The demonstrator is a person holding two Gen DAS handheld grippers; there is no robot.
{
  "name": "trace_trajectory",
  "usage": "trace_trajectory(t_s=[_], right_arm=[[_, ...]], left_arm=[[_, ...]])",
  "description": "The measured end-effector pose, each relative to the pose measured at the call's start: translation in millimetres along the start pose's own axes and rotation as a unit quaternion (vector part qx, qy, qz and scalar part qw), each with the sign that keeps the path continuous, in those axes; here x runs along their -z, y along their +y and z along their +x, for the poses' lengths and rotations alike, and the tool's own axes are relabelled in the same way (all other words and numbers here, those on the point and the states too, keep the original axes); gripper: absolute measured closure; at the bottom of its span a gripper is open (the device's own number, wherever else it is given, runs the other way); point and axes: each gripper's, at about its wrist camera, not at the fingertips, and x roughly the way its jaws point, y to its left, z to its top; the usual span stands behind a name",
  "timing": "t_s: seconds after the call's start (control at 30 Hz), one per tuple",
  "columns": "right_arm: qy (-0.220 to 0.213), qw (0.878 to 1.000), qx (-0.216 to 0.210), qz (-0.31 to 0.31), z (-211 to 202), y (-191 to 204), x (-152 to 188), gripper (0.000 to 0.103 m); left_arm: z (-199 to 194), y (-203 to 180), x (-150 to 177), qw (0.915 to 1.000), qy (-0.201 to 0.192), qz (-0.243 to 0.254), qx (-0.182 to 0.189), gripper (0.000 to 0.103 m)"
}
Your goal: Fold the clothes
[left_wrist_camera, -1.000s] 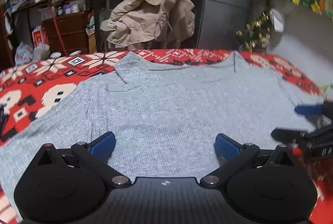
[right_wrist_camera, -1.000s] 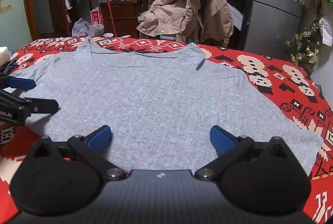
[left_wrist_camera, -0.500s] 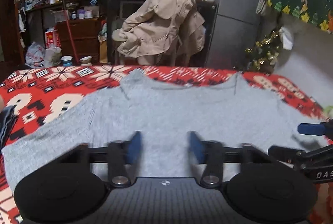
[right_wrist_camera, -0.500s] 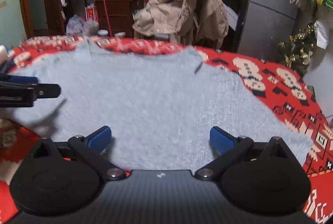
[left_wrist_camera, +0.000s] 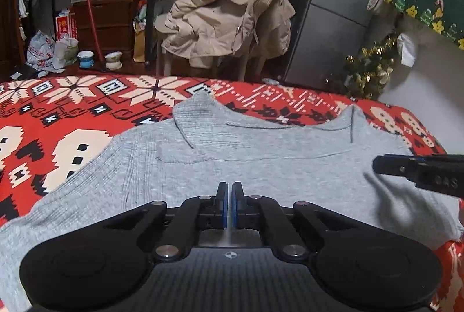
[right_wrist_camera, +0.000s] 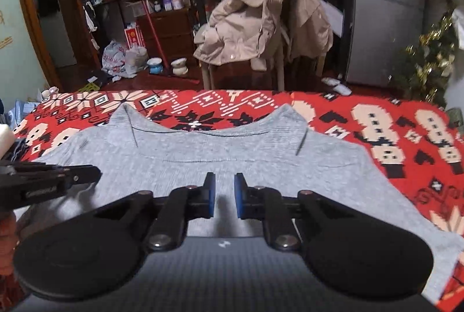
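A grey knit sweater [left_wrist_camera: 261,167] [right_wrist_camera: 232,161] lies flat on a red patterned blanket [left_wrist_camera: 72,114] [right_wrist_camera: 391,132], collar at the far side. My left gripper [left_wrist_camera: 229,204] is at the near hem, left of centre. Its blue pads are shut, with a thin strip of grey cloth between them. My right gripper [right_wrist_camera: 224,196] is over the near hem further right. Its jaws are closing, and a finger-wide gap still shows sweater fabric. Each gripper shows in the other's view: the right gripper [left_wrist_camera: 375,164] at the right edge, the left gripper [right_wrist_camera: 97,174] at the left edge.
Beyond the blanket's far edge stands a chair draped with a beige coat [left_wrist_camera: 229,13] [right_wrist_camera: 261,13]. A grey fridge [left_wrist_camera: 333,21] and a small tinsel tree [left_wrist_camera: 368,68] are at the back right. Cluttered shelves and bags fill the back left.
Both grippers went from wide open to nearly closed, the left one first. Both views drew back from the sweater and rose a little, showing more of the room.
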Motion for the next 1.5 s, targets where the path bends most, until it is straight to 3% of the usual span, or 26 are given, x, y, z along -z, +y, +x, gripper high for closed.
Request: trace_trajectory(t_s=[0.13,0.47,0.63,0.9,1.23,1.5], right_arm=[[0.031,0.999,0.008,0.004,32,-3,-5,0.088],[0.023,1.000,0.011,0.006,40,-3,-9,0.087],[0.012,1.000,0.012,0.025,17,-9,-4,0.087],[0.017,0.999,0.022,0.043,-33,-16,37,0.086],[0.021,0.998,0.060,-0.002,-79,-10,95,0.084],[0.023,0.998,0.051,0.006,-105,-17,113,0.076]], left_arm=[[9,7,-11,1.0000,0.000,0.002,0.000,0.100],[11,23,-29,0.9997,-0.010,-0.003,-0.020,0.100],[-25,34,-21,0.9990,-0.020,-0.037,0.018,0.100],[-46,30,32,0.9992,0.010,-0.034,0.016,0.100],[-81,42,62,0.9992,0.002,-0.040,-0.005,0.099],[-106,47,74,0.9979,-0.014,-0.045,-0.043,0.099]])
